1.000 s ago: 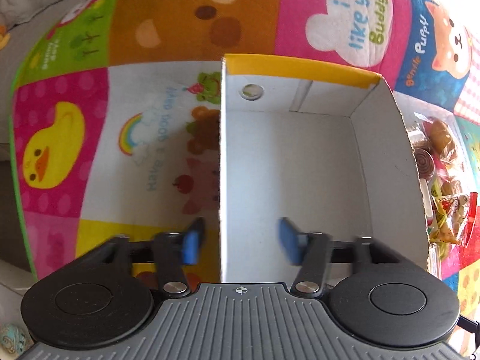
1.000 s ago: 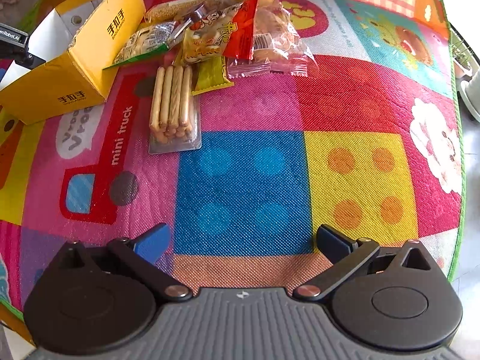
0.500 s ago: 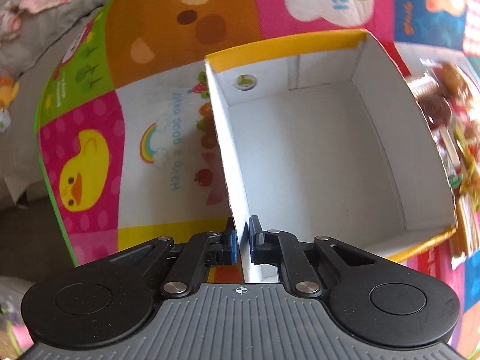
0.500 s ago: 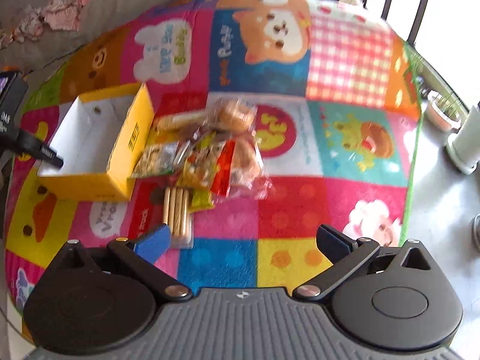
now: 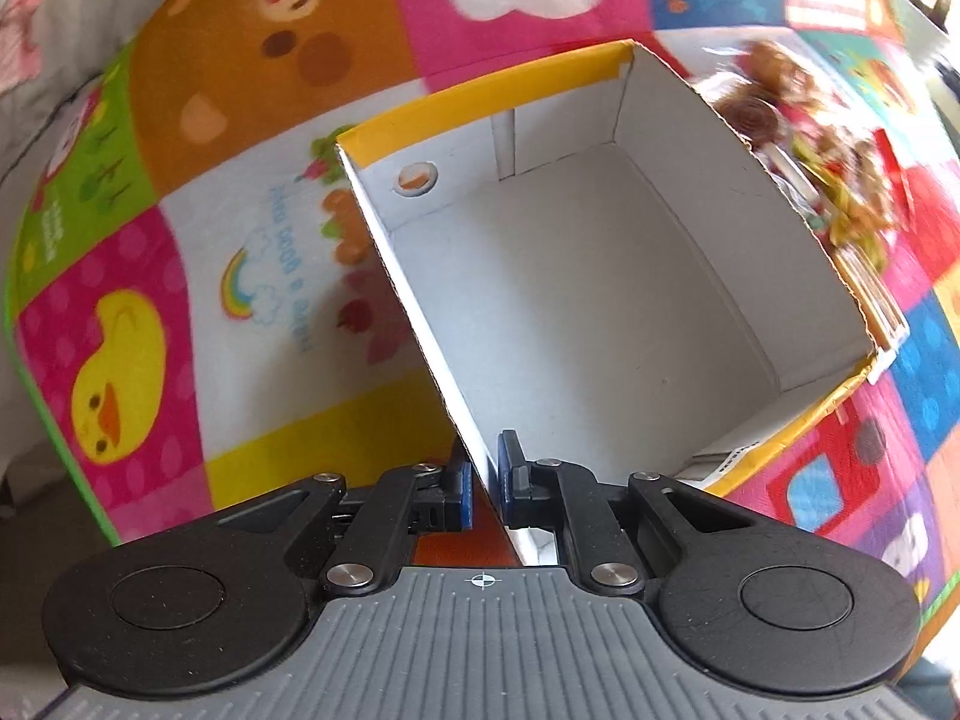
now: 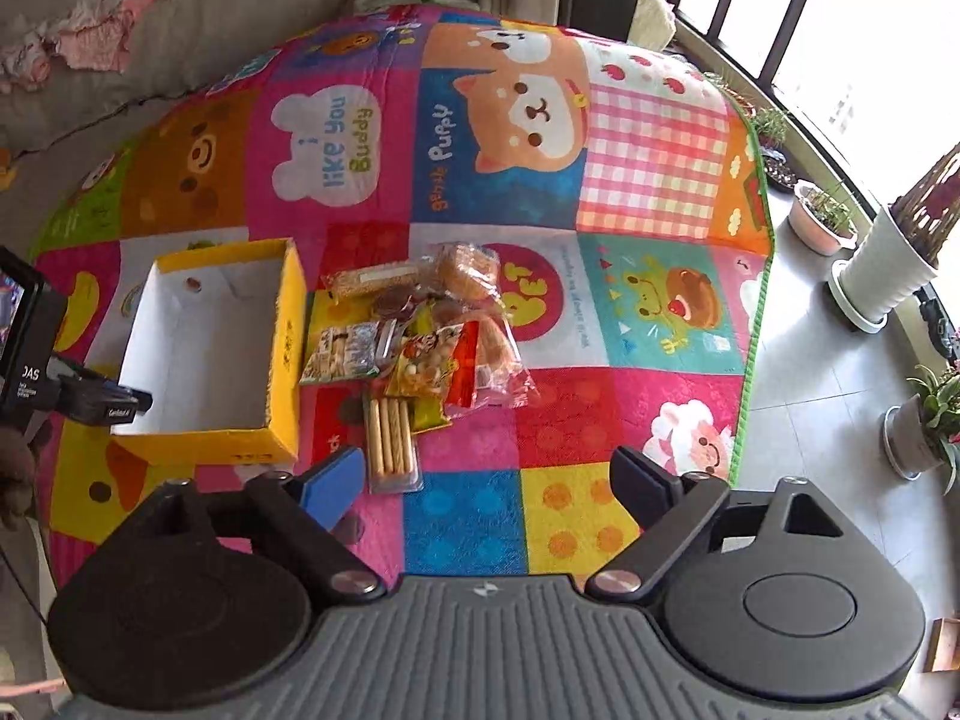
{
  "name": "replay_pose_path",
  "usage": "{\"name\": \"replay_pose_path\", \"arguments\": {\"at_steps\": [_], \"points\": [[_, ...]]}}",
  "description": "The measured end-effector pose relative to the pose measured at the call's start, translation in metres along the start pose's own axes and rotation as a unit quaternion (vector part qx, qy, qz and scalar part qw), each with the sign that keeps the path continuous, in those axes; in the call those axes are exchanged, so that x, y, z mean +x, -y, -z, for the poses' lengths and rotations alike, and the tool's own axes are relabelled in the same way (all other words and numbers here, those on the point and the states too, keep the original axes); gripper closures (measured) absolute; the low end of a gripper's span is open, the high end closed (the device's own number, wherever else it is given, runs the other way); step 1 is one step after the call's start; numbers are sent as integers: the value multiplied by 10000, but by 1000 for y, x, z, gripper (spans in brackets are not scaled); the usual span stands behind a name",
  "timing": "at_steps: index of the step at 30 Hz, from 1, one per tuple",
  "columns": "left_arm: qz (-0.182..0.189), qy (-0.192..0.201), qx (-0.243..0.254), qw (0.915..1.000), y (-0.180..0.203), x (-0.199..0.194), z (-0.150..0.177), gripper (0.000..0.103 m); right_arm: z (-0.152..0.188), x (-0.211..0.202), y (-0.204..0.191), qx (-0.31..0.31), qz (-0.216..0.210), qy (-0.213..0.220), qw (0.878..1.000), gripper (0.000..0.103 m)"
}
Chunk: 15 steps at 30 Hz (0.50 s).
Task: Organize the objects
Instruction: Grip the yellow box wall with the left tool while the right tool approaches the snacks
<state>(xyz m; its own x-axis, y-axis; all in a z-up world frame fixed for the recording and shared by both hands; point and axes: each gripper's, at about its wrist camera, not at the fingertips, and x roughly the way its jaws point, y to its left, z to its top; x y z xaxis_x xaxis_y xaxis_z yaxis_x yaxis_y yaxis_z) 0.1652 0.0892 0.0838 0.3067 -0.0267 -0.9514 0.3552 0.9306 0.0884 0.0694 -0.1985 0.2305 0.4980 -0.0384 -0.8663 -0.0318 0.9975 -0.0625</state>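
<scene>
Right wrist: snack packets (image 6: 420, 348) beside yellow box (image 6: 285, 354) — left hand-held gripper (image 5: 485, 480) pinches its wall, right (image 6: 486, 480) spread.

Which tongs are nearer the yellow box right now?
Left. The left tongs are clamped on the yellow box wall; the right tongs hang open, apart from it, above the mat.

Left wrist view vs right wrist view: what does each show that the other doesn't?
Left wrist only: the left tongs shut on the yellow box's near wall, seen close up, and the duck patch.

Right wrist only: the right tongs open and holding nothing, the breadstick tray, potted plants on the tiled floor, windows.

Both: the yellow box, nothing visible inside it, the snack pile beside it, the play mat.
</scene>
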Motion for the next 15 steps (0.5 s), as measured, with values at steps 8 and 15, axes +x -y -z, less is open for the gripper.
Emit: {"name": "replay_pose_path", "arguments": {"at_steps": [8, 15], "points": [[121, -269, -615, 9977, -8, 0, 7, 95, -7, 89, -41, -353, -402, -766, 9956, 57], [-83, -723, -1087, 9914, -8, 1, 9, 96, -24, 167, -56, -514, -727, -1496, 9847, 57]]}}
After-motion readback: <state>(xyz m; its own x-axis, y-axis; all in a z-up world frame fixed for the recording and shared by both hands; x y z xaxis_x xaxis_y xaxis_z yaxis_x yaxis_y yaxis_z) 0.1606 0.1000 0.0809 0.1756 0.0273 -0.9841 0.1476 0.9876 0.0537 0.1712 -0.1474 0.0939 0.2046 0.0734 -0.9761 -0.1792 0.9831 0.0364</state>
